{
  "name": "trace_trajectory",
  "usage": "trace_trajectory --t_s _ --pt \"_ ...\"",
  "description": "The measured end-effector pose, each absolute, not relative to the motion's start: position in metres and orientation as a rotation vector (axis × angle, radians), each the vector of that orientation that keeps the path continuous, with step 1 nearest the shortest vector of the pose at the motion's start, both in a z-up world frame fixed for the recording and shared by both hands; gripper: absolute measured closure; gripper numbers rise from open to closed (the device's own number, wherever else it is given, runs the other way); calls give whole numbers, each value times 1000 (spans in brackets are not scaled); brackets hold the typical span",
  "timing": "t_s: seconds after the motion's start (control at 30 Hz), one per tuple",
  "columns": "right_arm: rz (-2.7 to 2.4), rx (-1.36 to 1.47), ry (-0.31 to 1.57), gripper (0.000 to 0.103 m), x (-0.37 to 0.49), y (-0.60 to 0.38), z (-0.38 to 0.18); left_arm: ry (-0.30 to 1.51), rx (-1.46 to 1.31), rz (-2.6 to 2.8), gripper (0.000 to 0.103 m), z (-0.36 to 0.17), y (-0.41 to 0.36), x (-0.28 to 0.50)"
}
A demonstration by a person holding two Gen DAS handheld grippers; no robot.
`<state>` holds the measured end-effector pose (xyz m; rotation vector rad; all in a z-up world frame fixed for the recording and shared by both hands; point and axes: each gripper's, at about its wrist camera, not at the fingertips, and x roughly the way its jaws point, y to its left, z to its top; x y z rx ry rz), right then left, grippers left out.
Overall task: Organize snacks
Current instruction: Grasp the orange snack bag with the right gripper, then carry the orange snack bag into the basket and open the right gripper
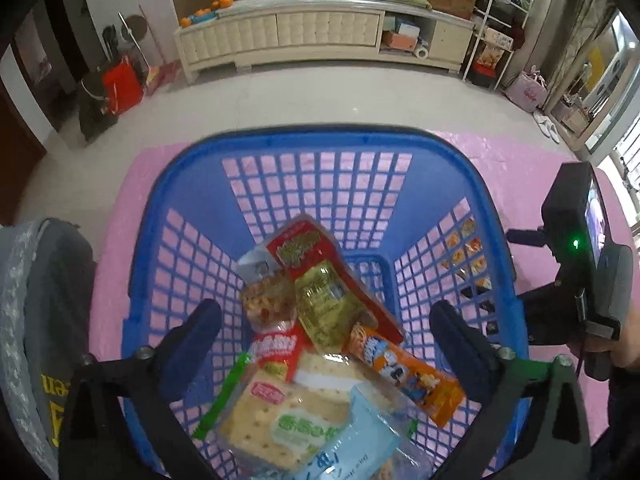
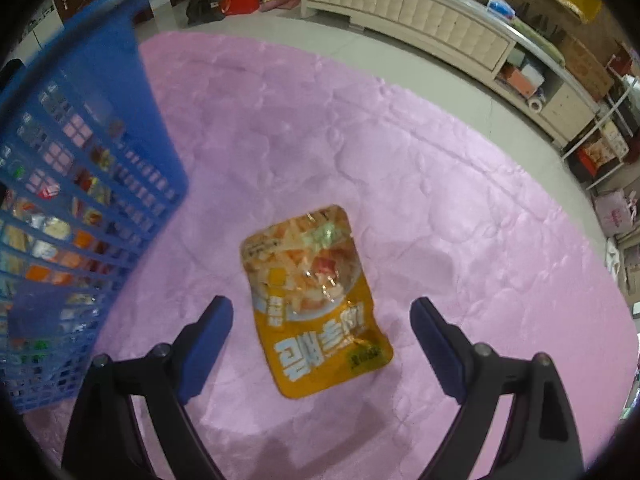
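A blue plastic basket (image 1: 316,144) stands on the pink mat and holds several snack packs: a red and gold pack (image 1: 320,280), an orange pack (image 1: 408,372) and a cracker pack (image 1: 280,420). My left gripper (image 1: 326,332) is open and empty, hovering over the basket's contents. In the right wrist view a yellow snack pouch (image 2: 316,300) lies flat on the pink mat (image 2: 440,184), right of the basket (image 2: 96,140). My right gripper (image 2: 322,328) is open and empty, its fingers either side of the pouch, above it. The right gripper's body (image 1: 576,256) shows right of the basket.
A cream TV cabinet (image 1: 320,36) runs along the far wall, with a rack (image 1: 496,32) and bags at its right. A red bag (image 1: 120,84) stands on the tiled floor at left. A grey cushion (image 1: 36,300) lies left of the basket.
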<state>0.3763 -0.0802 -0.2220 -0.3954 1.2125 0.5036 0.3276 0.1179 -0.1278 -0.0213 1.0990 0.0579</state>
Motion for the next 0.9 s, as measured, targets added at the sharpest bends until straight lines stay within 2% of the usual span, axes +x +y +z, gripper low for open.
trace_trajectory --t_s 0.13,0.23,0.3,0.33,0.4,0.5,0.57,0.67,0.9 --pt "502 -323 1208 11 378 -92 -225 1117 1 63 0 -132 117 336" --pt "523 -331 1166 23 370 -91 -224 1117 -14 78 0 -131 120 336" --pt "568 -360 1155 45 363 -85 -218 1116 -29 82 0 -130 123 336" --pt "572 -366 1156 49 360 -81 -217 1116 -30 84 0 -130 125 335" --pt "591 -397 1136 66 351 -74 -215 1108 -24 83 0 -129 125 332" --pt "602 -414 1115 83 338 -69 -212 1080 -17 94 0 -123 124 323" --pt "593 -384 1127 88 336 -71 -208 1074 -17 87 0 -120 120 321" --pt "610 -278 1173 88 336 -82 -202 1054 3 72 0 -110 116 310" --pt "610 -266 1084 88 312 -86 -141 996 16 50 0 -80 111 279"
